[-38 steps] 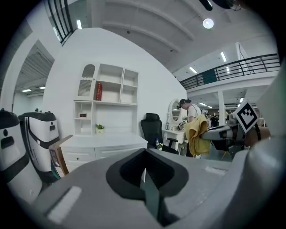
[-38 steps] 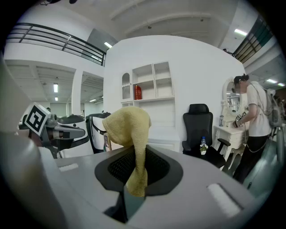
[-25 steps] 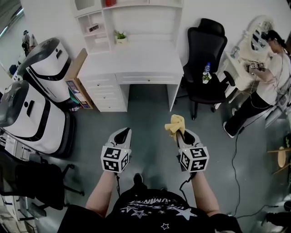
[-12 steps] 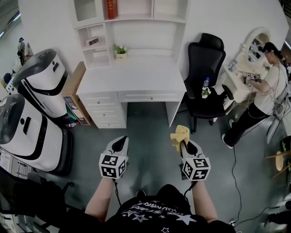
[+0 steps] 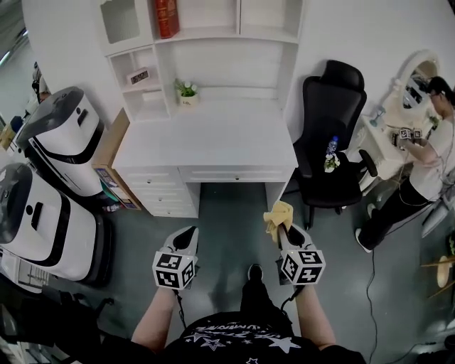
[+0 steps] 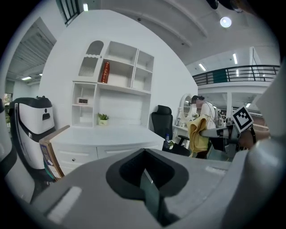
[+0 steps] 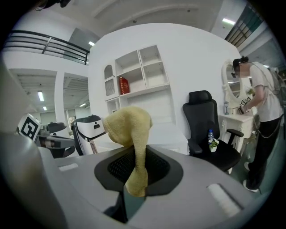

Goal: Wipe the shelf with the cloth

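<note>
The yellow cloth (image 5: pixel 279 213) is pinched tight in the right gripper (image 5: pixel 284 227). It sticks up in a soft bunch above the jaws. It is out over the grey floor (image 5: pixel 226 213), in front of the white desk (image 5: pixel 213 135) and well apart from the shelf (image 5: pixel 213 44) above the desk. The left gripper (image 5: pixel 188 236) has its jaws pressed together with nothing in them. A red book (image 5: pixel 166 18) stands on the shelf. A black chair (image 5: pixel 334 142) is beside the desk.

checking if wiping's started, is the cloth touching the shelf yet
Apart. The head view shows the cloth held in the right gripper over the floor, with the whole desk top between it and the shelf.
</note>
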### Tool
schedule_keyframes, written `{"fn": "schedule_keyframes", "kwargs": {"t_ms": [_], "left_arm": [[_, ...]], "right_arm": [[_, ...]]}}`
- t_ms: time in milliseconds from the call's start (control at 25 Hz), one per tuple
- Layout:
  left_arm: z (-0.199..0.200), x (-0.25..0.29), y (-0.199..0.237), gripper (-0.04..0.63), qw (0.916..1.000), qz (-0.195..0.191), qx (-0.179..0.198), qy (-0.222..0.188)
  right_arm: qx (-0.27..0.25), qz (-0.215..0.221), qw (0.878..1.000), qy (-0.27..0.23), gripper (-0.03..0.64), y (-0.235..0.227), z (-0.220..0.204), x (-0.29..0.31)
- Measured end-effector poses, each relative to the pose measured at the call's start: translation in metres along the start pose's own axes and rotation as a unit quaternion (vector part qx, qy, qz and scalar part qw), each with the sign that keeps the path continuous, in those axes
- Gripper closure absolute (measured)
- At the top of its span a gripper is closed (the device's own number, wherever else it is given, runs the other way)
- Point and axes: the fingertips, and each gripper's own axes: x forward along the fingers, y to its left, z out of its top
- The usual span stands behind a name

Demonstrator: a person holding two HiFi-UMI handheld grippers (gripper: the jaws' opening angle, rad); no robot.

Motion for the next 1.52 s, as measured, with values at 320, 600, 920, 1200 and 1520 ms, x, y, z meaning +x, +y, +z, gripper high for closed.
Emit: {"fn": "schedule_keyframes", "kwargs": {"t_ms": [320,600,920,1200,1520], "left_arm": [[0.084,0.118,0.011,0.586,0.9986,0.042,0.009,-0.031],[0.127,0.190,0.015,0.584,0.9963,0.078,0.012,-0.033],[0.171,0.244,0.021,0.585,0.9971,0.061,0.017,-0.043],[0.225,0.306,0.054,0.584,0.9973,0.027,0.015,-0.066],[0.339,0.366,0.110,0.585,0.9918,0.003,0.044,-0.120]], "right_arm": [[-0.006,0.058,0.998,-0.012,0.534,-0.080,0.083,0.118],[0.010,0.078,0.997,-0.015,0.534,-0.135,0.129,0.179],[0.013,0.093,0.996,-0.010,0.534,-0.150,0.155,0.228],[0.020,0.070,0.997,-0.023,0.534,-0.163,0.194,0.284],[-0.008,0.073,0.994,-0.084,0.535,-0.143,0.299,0.357]]}}
